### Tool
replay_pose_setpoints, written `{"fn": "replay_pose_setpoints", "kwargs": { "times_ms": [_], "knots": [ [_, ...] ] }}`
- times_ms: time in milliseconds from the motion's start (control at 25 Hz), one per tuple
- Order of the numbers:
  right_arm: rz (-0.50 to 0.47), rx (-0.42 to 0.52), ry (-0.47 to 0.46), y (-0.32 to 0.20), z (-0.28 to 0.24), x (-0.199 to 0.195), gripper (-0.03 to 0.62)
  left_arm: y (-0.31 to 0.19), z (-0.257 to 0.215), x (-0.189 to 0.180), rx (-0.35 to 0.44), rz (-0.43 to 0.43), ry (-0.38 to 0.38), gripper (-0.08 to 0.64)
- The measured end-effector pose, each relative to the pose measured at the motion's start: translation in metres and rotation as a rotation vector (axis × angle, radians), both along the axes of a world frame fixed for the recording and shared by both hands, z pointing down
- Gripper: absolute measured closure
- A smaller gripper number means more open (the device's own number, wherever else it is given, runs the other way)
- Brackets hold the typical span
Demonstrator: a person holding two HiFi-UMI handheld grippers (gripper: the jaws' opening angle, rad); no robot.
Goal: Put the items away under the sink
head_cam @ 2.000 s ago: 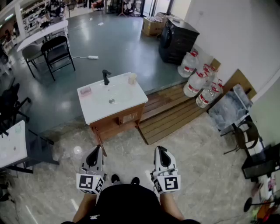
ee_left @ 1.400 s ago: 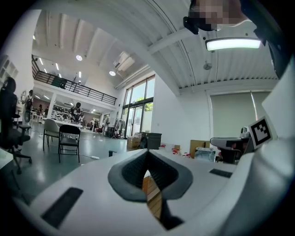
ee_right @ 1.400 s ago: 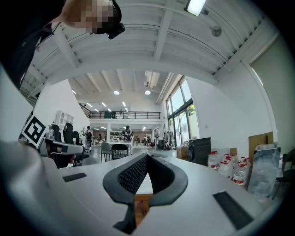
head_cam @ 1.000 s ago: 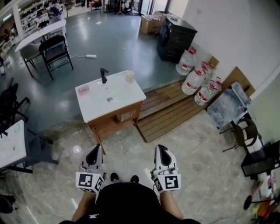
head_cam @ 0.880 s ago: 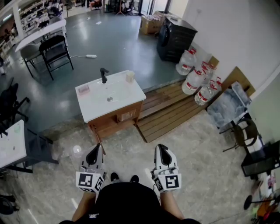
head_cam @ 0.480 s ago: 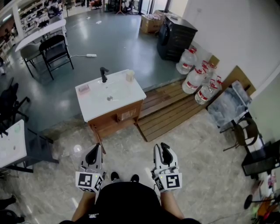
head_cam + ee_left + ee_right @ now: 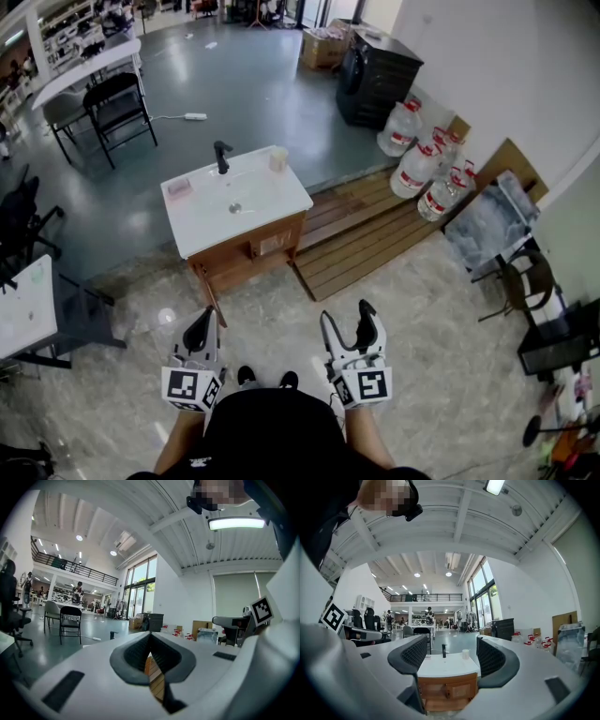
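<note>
A white sink top (image 7: pixel 211 214) with a black faucet (image 7: pixel 221 156), a cup (image 7: pixel 277 161) and a small pink item (image 7: pixel 178 187) sits on a wooden cabinet (image 7: pixel 251 259) a few steps ahead of me. Both grippers hang level in front of my body, well short of the cabinet. My left gripper (image 7: pixel 202 325) is shut with nothing in it; its pads (image 7: pixel 140 652) meet in the left gripper view. My right gripper (image 7: pixel 347 316) has just been opening and now stands open and empty. The sink cabinet (image 7: pixel 447 686) shows far off through the gap of my right gripper (image 7: pixel 450 652).
A wooden slat platform (image 7: pixel 375 234) lies right of the cabinet, with large water jugs (image 7: pixel 417 155) and a black cabinet (image 7: pixel 375 84) behind it. A folding chair (image 7: pixel 117 108) stands far left, a white table (image 7: pixel 19 309) at the left edge, chairs (image 7: pixel 525 291) at right.
The right gripper's jaws have spread apart from shut. The left gripper stays shut and still. Neither hand has shifted.
</note>
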State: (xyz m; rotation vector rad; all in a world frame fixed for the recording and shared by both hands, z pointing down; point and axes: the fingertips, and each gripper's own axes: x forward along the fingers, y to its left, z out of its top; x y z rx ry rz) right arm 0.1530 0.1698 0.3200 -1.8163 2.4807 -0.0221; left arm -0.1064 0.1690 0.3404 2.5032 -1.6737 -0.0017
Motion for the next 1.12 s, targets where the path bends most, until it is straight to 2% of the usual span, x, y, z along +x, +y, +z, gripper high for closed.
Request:
{"fn": "replay_pose_setpoints", "kwargs": {
  "times_ms": [360,1120],
  "knots": [
    [-0.015,0.014,-0.040,0.003,-0.002,-0.003,0.140,0.002,0.002,-0.003,0.002,0.007,-0.002,0.554],
    [0.054,0.021,-0.021,0.009,-0.009,-0.031,0.129,-0.011,0.000,-0.037,0.004,0.061,0.007,0.554]
  ]
}}
